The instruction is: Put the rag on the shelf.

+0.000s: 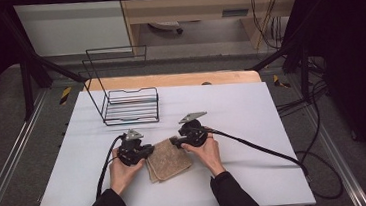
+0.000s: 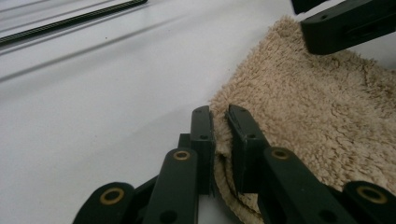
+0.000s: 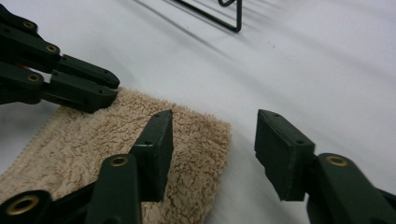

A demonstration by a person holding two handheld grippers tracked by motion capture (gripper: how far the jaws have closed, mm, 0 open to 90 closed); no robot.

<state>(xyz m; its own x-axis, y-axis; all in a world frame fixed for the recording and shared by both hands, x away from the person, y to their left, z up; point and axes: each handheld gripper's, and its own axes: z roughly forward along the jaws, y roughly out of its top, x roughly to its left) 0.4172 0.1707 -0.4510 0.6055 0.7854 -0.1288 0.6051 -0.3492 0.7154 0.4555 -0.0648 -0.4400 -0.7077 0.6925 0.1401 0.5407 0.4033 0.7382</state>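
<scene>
A folded beige terry towel (image 1: pixel 168 160) lies on the white table, between the two hands. My left gripper (image 1: pixel 149 150) is at the towel's left edge. In the left gripper view the towel (image 2: pixel 317 107) has its edge pinched between the nearly closed jaws of the left gripper (image 2: pixel 220 117). My right gripper (image 1: pixel 175 142) is at the towel's upper right corner. In the right gripper view the right gripper (image 3: pixel 214 116) is open, one jaw over the towel (image 3: pixel 93 149) and the other over bare table. The left gripper (image 3: pixel 109 88) shows at the towel's far corner.
A black wire rack (image 1: pixel 131 106) stands on the white table (image 1: pixel 251 107) behind the left gripper, its tall back frame rising at the far side. Black cables trail from both grippers, the right one across the table (image 1: pixel 260 149) to the right edge.
</scene>
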